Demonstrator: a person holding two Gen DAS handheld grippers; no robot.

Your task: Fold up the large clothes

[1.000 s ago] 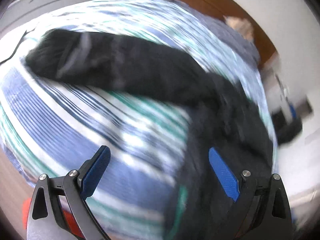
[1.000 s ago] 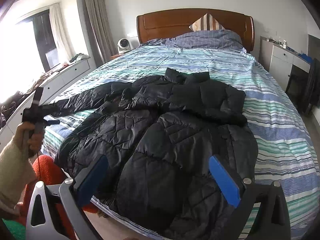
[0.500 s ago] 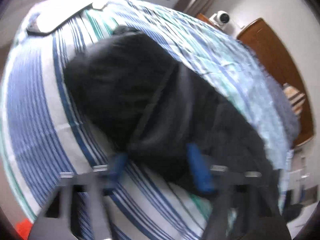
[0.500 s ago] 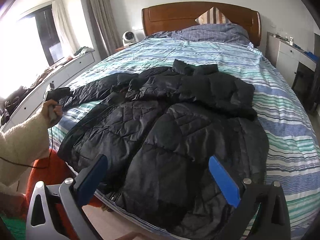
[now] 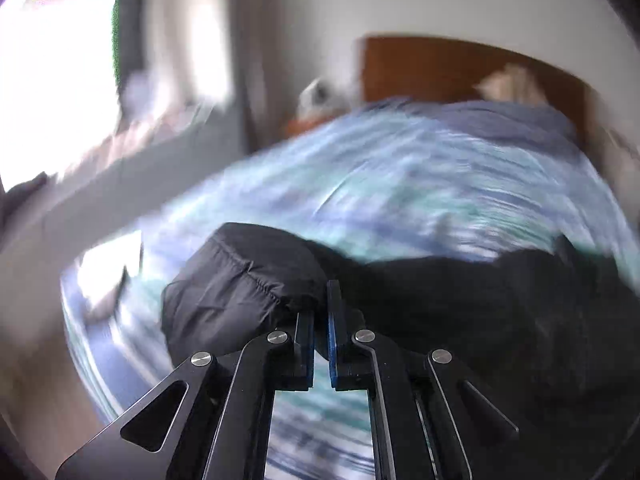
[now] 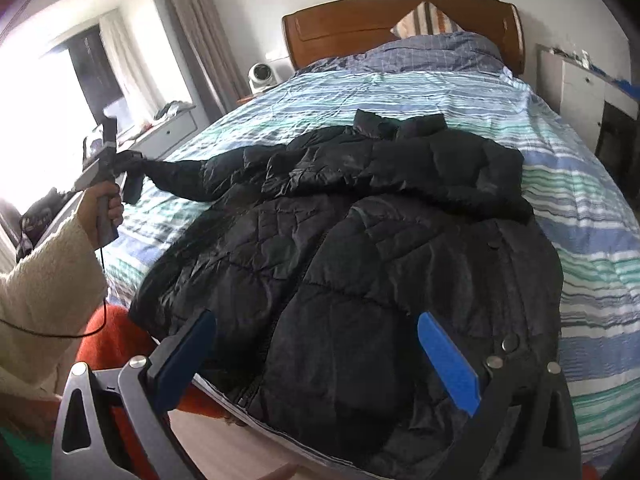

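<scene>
At the left edge of the bed [image 6: 580, 208], the person's left hand [image 6: 105, 209] holds the left gripper [image 5: 320, 332] out over the mattress side. Its blue-padded fingers [image 5: 332, 320] are pressed nearly together, with the end of the jacket's sleeve [image 5: 240, 280] pinched between them; the cuff bulges out to the left of the fingers. In the right wrist view that sleeve [image 6: 188, 174] runs taut from the gripper [image 6: 134, 160] back toward the body of the jacket, lifted a little above the striped cover.

The black quilted jacket [image 6: 360, 264] lies front up across the middle of the bed, collar toward the wooden headboard [image 6: 340, 28] and hem hanging slightly over the foot edge. Its other sleeve is folded across the chest, on the side away from the window.

Nearest the foot of the bed, the right gripper [image 6: 316, 354] hangs above the jacket's hem with its fingers [image 6: 448, 364] spread wide and nothing between them. A striped pillow [image 6: 428, 20] leans against the headboard, above a grey-blue checked quilt [image 6: 420, 50]. A white cabinet [image 6: 576, 84] stands beyond the bed's right side.
</scene>
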